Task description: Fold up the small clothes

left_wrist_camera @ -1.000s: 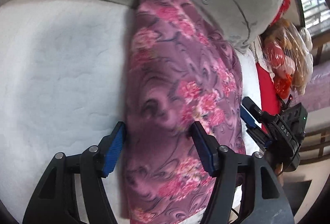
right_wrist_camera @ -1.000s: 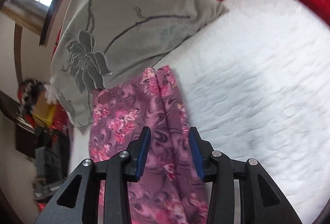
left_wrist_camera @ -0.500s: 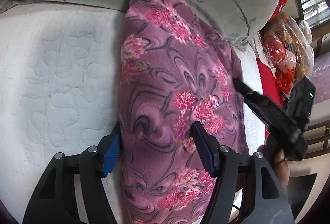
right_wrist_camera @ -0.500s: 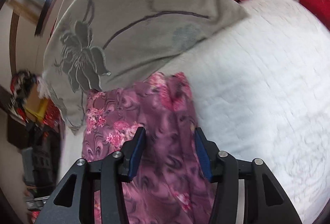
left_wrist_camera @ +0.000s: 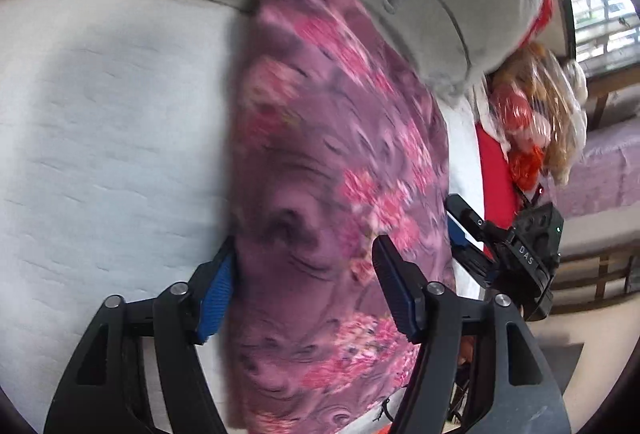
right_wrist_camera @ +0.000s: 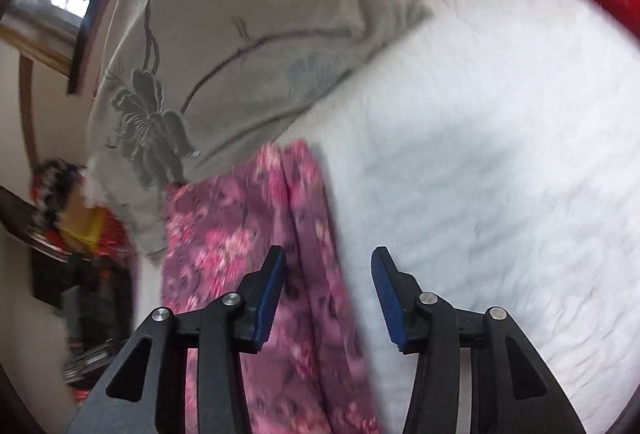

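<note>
surface: white quilted mattress (right_wrist_camera: 500, 154) | grey floral pillow (right_wrist_camera: 240, 46) | fingers: both released over purple garment (left_wrist_camera: 320, 174)

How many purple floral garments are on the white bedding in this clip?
1. The purple floral garment lies lengthwise on the white quilted bedding, its far end against the grey flowered pillow. Others could be hidden under the pillow.

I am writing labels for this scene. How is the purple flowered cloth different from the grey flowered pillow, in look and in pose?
1. The purple cloth has many small pink flowers; the grey pillow has one big dark flower on long stems.
2. The cloth lies flat as a long folded strip; the pillow is thick and puffy.
3. The cloth's far end touches the pillow, and the pillow's corner covers its edge.

Both rest on the white quilt.
</note>
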A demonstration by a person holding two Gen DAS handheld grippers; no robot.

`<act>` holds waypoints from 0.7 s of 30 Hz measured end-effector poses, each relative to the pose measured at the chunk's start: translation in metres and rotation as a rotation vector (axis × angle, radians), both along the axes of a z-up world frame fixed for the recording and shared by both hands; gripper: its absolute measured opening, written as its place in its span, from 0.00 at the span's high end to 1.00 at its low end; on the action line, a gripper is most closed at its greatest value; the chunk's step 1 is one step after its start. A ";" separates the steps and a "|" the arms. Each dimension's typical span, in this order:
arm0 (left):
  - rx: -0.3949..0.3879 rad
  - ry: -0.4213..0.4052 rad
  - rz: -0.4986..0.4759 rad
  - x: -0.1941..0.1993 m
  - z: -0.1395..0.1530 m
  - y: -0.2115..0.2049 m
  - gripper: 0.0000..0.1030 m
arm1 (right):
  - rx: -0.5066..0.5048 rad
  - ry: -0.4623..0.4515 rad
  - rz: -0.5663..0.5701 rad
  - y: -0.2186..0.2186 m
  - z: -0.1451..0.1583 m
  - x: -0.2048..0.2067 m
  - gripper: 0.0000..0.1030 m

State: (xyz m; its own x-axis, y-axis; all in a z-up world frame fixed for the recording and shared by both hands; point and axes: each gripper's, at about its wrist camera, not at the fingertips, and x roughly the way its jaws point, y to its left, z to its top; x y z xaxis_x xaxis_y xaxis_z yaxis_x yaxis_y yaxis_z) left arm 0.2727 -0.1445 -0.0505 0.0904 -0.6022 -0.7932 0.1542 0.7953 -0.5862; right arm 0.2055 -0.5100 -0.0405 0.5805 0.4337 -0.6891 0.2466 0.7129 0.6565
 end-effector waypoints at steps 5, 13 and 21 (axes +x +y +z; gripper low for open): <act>0.064 -0.050 -0.001 -0.005 0.004 -0.014 0.28 | -0.001 -0.007 0.077 0.021 -0.002 0.002 0.51; 0.111 -0.149 -0.001 -0.019 0.024 -0.013 0.74 | -0.395 -0.028 0.157 0.063 0.033 -0.004 0.82; 0.170 -0.230 0.002 -0.042 0.049 0.005 0.75 | -0.481 -0.097 0.135 0.103 0.070 -0.027 0.83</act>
State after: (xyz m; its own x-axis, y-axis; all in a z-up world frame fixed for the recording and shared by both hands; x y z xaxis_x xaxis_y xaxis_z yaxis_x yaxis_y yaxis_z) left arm 0.2305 -0.1395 -0.0011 0.2805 -0.4621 -0.8413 0.2655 0.8797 -0.3946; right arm 0.1788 -0.4073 0.0295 0.6125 0.1563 -0.7748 0.0854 0.9614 0.2615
